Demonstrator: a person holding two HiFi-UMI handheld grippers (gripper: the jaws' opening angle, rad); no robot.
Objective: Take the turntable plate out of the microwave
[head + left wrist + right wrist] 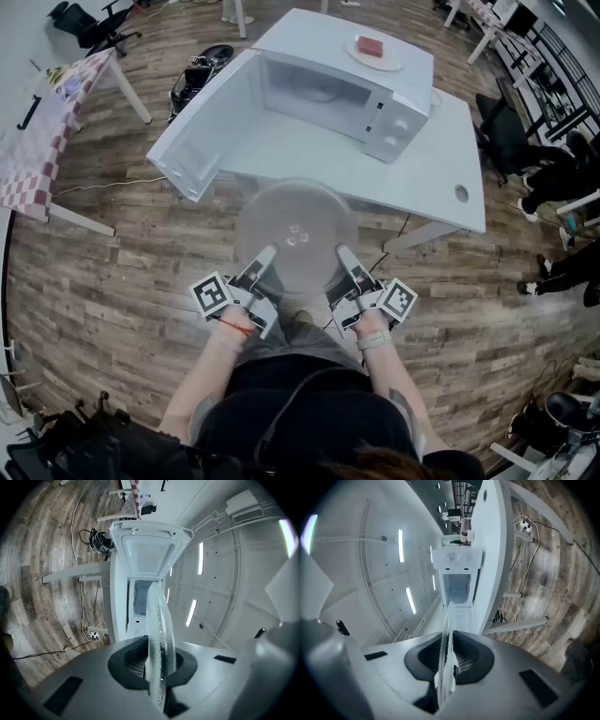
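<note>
Wood-plank flooring (112, 281) spreads under a white table (441, 159) that carries a white microwave oven (394, 122), its door (202, 141) swung wide open to the left side of the head view. On top of the oven sits a small white dish (389, 64) with a pink block (370, 45) on it.

The round clear glass turntable plate (296, 234) is outside the oven. It hangs level in front of the table's near edge, above the floor and close to the person's body. It is carried by both tools at its near rim. The left gripper (258, 267) clamps the rim on the left side, and the right gripper (345, 262) clamps it on the right.

In the left gripper view the plate shows edge-on, running between the black ribbed pads (129, 663), which press on it from both faces. The right gripper view shows the same: the thin glass edge sits squeezed between the dark pads (466, 656), with the open oven cavity straight ahead beyond it.
</note>
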